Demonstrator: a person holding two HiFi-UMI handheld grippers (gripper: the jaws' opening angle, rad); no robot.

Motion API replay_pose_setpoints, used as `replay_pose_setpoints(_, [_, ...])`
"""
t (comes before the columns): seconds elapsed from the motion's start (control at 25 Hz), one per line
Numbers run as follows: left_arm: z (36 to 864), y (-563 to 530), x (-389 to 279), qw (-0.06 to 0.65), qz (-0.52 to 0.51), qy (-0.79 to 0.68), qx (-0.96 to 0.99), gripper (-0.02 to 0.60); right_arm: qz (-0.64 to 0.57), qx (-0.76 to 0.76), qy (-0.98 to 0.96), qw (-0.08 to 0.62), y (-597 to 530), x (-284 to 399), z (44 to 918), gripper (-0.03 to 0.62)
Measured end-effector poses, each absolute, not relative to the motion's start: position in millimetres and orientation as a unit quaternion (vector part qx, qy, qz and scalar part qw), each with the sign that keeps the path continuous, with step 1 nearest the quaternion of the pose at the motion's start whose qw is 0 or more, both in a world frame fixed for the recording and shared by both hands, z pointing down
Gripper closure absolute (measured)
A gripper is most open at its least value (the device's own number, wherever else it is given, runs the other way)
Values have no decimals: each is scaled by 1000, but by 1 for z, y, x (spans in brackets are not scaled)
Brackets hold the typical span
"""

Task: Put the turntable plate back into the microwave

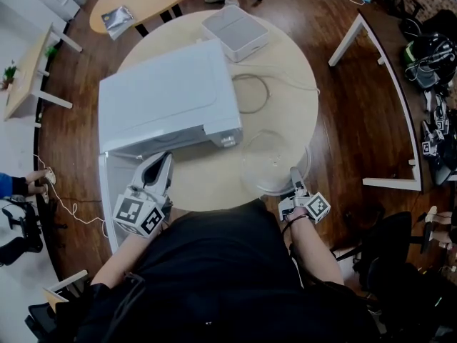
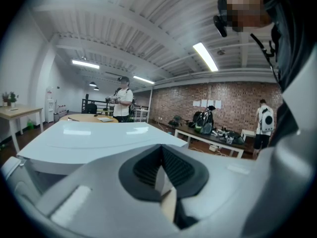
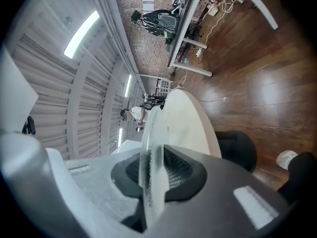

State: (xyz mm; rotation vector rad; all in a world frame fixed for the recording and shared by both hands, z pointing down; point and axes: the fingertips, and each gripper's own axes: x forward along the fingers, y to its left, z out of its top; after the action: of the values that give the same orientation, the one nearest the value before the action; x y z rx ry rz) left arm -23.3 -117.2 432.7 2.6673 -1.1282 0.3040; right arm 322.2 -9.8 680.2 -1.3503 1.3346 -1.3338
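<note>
Now right tongs [image 1: 295, 174] clamp near rim of turntable plate [image 1: 270, 161], edge-on between pads; left tongs [image 1: 165, 164] closed.

Turntable plate [image 1: 275, 164] right of microwave [image 1: 168, 95]

Right hand-held gripper [image 3: 151, 168] clamped (rolled sideways)

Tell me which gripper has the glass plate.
The right gripper: its jaws pinch the rim of the clear turntable plate. The left gripper is at the microwave's front instead.
</note>
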Motion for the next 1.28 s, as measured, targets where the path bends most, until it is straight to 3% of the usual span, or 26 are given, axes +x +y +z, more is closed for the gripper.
replay_pose_setpoints(0.4, [431, -116, -22, 118, 92, -413, 898, 575, -512, -514, 509, 462, -31, 351, 656, 559])
replay_pose_setpoints(1.28, [421, -127, -39, 87, 75, -475, 873, 575, -495, -473, 538, 492, -63, 386, 609, 556])
